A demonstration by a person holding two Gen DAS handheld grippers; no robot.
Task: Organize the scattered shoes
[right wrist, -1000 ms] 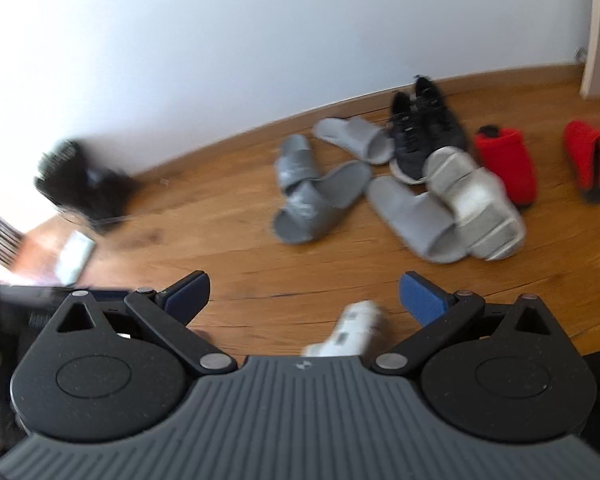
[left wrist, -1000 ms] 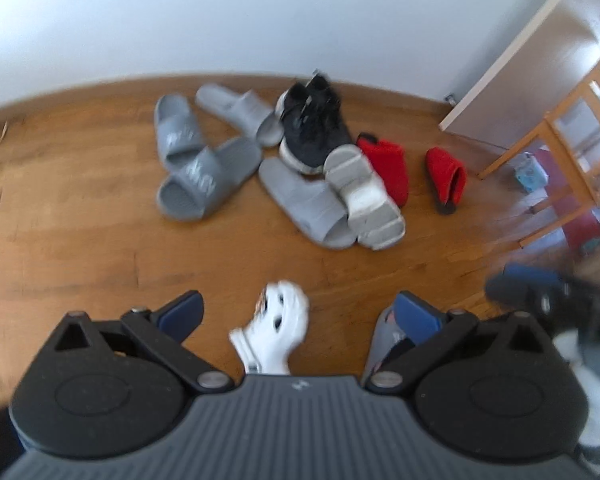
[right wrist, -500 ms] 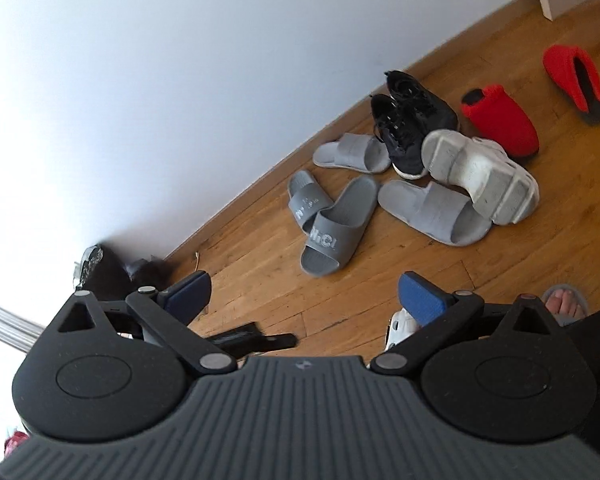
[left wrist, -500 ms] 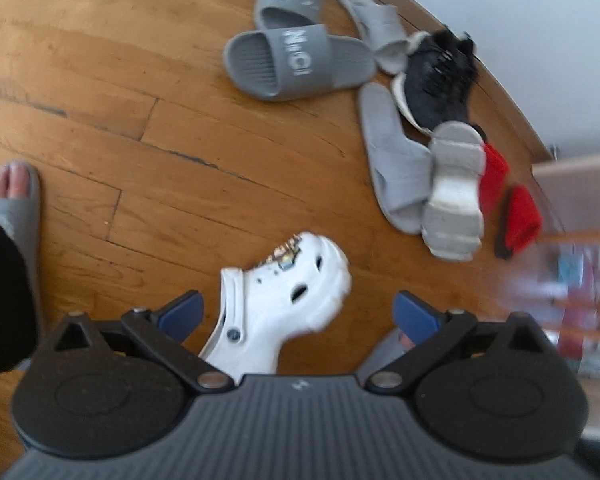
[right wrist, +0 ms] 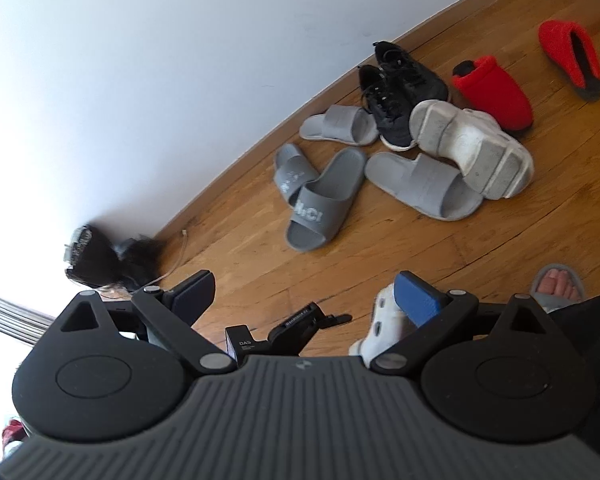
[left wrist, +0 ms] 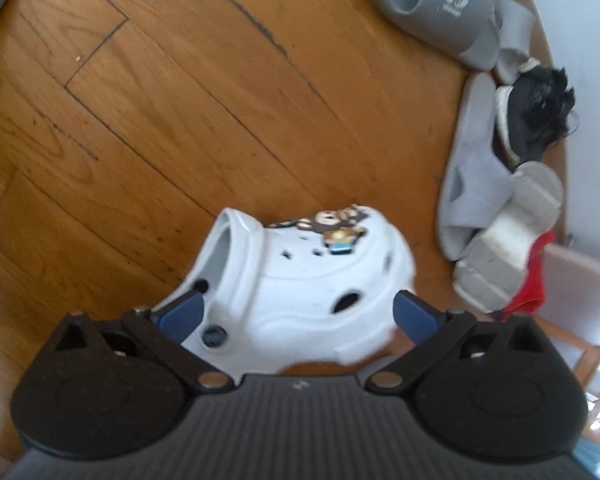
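Wooden plank flooring (right wrist: 260, 264) runs up to a plain white wall (right wrist: 160, 60), and the loose shoes lie well ahead of the right gripper (right wrist: 304, 296), whose jaws stand wide with nothing between them. Ahead and slightly right of it a grey slide (right wrist: 320, 204) printed with pale letters, only partly readable as "HiCI", overlaps its mate (right wrist: 290, 170), which carries a faded print too small to read. Beyond them sit another grey slide (right wrist: 340, 124) by the wall, a plain grey slide (right wrist: 424, 186) with an upturned white chunky shoe (right wrist: 472, 148) resting on its toe end, a pair of black sneakers (right wrist: 400, 88), and two red slippers (right wrist: 492, 96), one lying apart to the far right (right wrist: 572, 56). Far left against the wall is a dark fuzzy bundle (right wrist: 104, 260). Just under the right gripper lies a small black device (right wrist: 296, 324) with a white label, unreadable. A sandalled foot (right wrist: 556, 284) shows at the right.

The left gripper (left wrist: 296, 312) is spread wide around a white clog (left wrist: 300, 288) with cartoon charms, its blue pads just beside the clog's sides; contact cannot be told.
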